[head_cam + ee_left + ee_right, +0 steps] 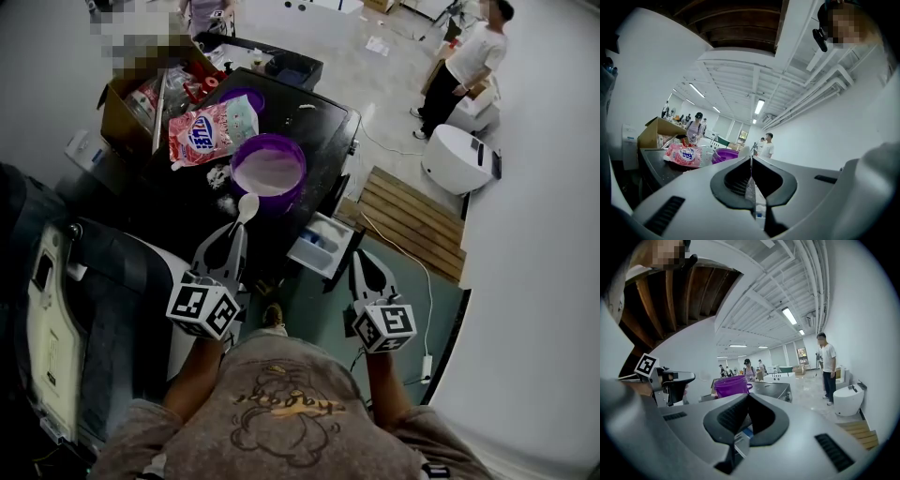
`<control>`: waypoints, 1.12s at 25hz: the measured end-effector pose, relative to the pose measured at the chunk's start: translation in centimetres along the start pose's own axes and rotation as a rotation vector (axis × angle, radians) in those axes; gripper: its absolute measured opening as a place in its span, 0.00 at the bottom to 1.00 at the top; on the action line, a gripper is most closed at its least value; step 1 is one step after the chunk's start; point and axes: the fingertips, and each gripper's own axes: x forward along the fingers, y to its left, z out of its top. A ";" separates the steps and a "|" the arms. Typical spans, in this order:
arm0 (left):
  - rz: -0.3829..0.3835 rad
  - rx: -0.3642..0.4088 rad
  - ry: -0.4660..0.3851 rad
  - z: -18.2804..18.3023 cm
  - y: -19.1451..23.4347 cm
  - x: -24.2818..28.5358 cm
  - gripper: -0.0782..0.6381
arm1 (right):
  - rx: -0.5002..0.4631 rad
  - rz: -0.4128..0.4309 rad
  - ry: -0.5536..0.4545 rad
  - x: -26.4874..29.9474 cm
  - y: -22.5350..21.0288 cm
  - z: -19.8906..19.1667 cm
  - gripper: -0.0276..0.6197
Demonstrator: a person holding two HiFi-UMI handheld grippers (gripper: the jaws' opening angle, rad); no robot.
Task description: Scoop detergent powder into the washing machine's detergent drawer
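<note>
My left gripper (236,231) is shut on the handle of a white plastic scoop (247,206). The scoop's bowl hovers at the near rim of the purple basin (268,169), which holds white powder. In the left gripper view the jaws (751,159) pinch the thin handle, and the scoop (744,151) stands beyond the tips. The white detergent drawer (323,246) is pulled out below the dark machine top (314,122), between both grippers. My right gripper (362,257) is shut and empty, just right of the drawer (740,439).
A pink detergent bag (211,131) lies left of the basin, with a cardboard box (131,98) behind it. A wooden pallet (412,220) lies on the floor to the right. A person (464,66) and a white appliance (459,159) stand farther right.
</note>
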 end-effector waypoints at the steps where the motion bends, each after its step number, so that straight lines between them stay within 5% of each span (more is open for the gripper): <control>1: -0.003 0.000 0.000 0.2 0.3 0.4 0.14 | 0.002 -0.001 -0.004 0.6 0.0 0.2 0.05; 16: 0.028 0.023 0.005 1.2 1.3 2.8 0.14 | -0.013 0.083 0.008 4.7 -0.6 2.0 0.05; 28: -0.012 0.180 0.050 3.6 1.2 6.5 0.14 | 0.016 0.171 -0.008 6.5 -0.6 2.7 0.05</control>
